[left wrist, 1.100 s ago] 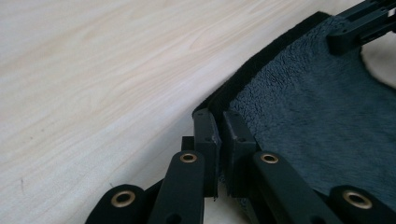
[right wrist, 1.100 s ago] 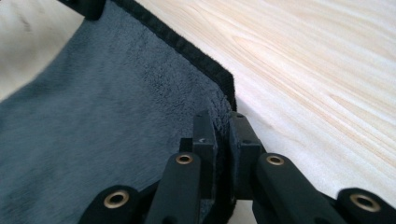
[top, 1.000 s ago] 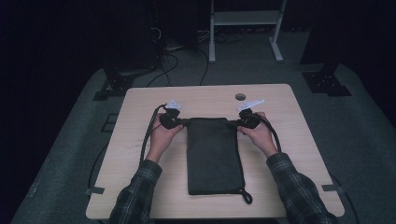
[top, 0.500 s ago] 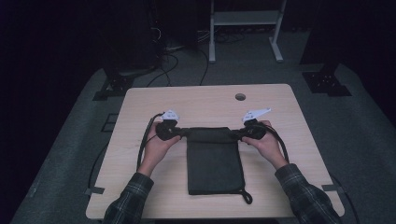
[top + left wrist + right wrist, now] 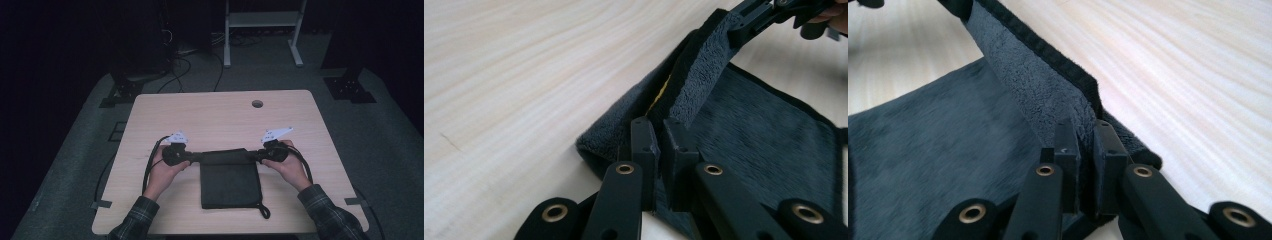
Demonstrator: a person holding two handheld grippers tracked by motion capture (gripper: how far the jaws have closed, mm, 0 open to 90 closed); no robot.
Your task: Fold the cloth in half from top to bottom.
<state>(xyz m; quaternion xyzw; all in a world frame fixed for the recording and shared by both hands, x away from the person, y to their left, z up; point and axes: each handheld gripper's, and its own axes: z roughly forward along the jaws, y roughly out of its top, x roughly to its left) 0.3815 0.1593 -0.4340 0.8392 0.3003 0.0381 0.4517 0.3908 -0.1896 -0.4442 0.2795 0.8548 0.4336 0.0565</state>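
Note:
A dark grey towel (image 5: 230, 180) lies on the wooden table (image 5: 220, 120), its far edge lifted and folding toward the person. My left gripper (image 5: 192, 156) is shut on the towel's far left corner (image 5: 659, 120). My right gripper (image 5: 260, 155) is shut on the far right corner (image 5: 1083, 120). The raised edge stretches taut between the two grippers. In the left gripper view the towel (image 5: 744, 125) shows a yellow tag inside the fold, and the right gripper (image 5: 774, 12) appears at the top right. A loop cord (image 5: 264, 210) hangs at the towel's near right corner.
A round cable hole (image 5: 257, 104) sits in the table's far right area. Black cables (image 5: 150, 160) trail from the left gripper over the table's left side. A white frame (image 5: 260, 30) and dark stands are on the floor beyond the table.
Both grippers have pulled the towel's far edge toward the person, so the towel now looks shorter as the lifted edge folds over. The hands have drawn back with it.

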